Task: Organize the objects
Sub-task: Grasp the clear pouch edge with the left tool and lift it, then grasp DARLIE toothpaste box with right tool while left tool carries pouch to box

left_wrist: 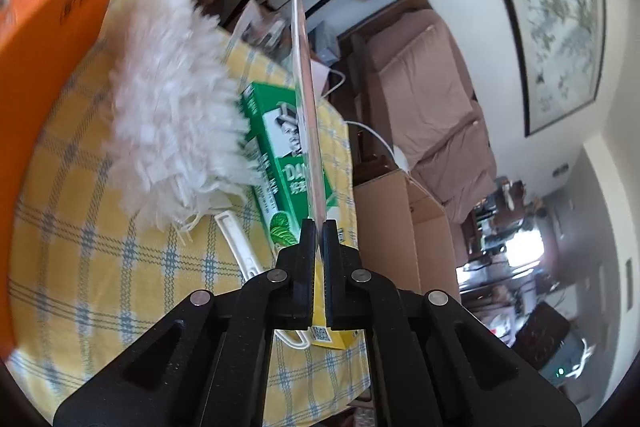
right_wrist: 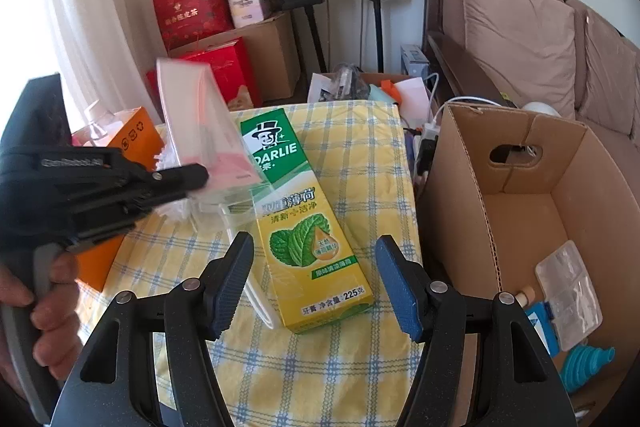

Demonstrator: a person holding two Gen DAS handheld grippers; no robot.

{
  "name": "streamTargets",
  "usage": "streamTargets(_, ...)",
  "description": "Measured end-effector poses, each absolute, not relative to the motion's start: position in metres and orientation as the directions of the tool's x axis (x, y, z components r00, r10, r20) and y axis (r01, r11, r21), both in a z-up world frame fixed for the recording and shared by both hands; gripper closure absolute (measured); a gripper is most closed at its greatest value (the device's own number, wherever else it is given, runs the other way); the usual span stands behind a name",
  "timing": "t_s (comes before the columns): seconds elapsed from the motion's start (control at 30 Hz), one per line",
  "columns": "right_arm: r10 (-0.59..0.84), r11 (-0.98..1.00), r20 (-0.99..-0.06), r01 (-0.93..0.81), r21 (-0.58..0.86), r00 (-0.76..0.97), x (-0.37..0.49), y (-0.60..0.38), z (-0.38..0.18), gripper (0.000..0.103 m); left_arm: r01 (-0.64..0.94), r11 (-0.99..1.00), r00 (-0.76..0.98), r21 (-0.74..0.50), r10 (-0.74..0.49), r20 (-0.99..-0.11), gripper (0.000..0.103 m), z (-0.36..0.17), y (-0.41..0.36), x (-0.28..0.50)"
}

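Note:
My left gripper (left_wrist: pixel 319 227) is shut on a thin clear plastic bag (left_wrist: pixel 305 75), seen edge-on and held above the table; the right wrist view shows that gripper (right_wrist: pixel 196 173) and the bag (right_wrist: pixel 208 123) at the left. A green and yellow Darlie toothpaste box (right_wrist: pixel 308 219) lies on the yellow checked tablecloth (right_wrist: pixel 312 379); it also shows in the left wrist view (left_wrist: pixel 276 147). My right gripper (right_wrist: pixel 316 283) is open and empty, just above the near end of the box. A white fluffy duster (left_wrist: pixel 172 99) lies beside the box.
An orange box (right_wrist: pixel 134 135) stands at the table's left. An open cardboard carton (right_wrist: pixel 520 227) to the right of the table holds a clear organiser case (right_wrist: pixel 568 295) and a teal funnel (right_wrist: pixel 586 359). Red gift bags, speakers and a sofa (right_wrist: pixel 528 39) are behind.

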State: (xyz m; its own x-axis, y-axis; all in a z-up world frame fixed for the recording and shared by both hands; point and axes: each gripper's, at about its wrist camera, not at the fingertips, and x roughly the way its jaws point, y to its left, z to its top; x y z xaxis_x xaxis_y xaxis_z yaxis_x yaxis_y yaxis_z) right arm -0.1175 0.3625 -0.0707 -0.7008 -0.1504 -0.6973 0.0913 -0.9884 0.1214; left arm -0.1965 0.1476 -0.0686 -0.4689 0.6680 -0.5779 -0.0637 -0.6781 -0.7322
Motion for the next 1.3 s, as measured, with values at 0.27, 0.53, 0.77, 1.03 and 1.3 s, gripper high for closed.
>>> streamTargets(0.27, -0.159, -0.987, -0.712, 0.135, 0.091, -0.684, -0.132, 0.353, -0.074, 0.038, -0.126, -0.711, -0.502, -0.692, 0.647, -0.574, 0.1, -0.037, 0.133, -0.185)
streamTargets(0.53, -0.133, -0.981, -0.77, 0.192, 0.014, -0.624, -0.162, 0.338, -0.099, 0.037, -0.188, -0.713, -0.508, -0.676, 0.659, -0.555, 0.1, -0.008, 0.109, -0.175)
streamTargets(0.77, -0.122, -0.974, -0.804, 0.224, -0.014, -0.581, -0.179, 0.332, -0.106, 0.037, -0.196, -0.694, -0.492, -0.693, 0.681, -0.543, 0.1, -0.002, 0.086, -0.169)
streamTargets(1.03, -0.114, -0.97, -0.828, 0.243, -0.027, -0.549, -0.19, 0.326, -0.117, 0.043, -0.188, -0.667, -0.492, -0.721, 0.699, -0.518, 0.1, 0.002, 0.063, -0.163)
streamTargets(1.3, -0.116, -0.983, -0.764, 0.185, -0.004, -0.634, -0.175, 0.331, -0.082, 0.046, -0.186, -0.639, -0.508, -0.746, 0.713, -0.484, 0.1, 0.009, 0.038, -0.157)
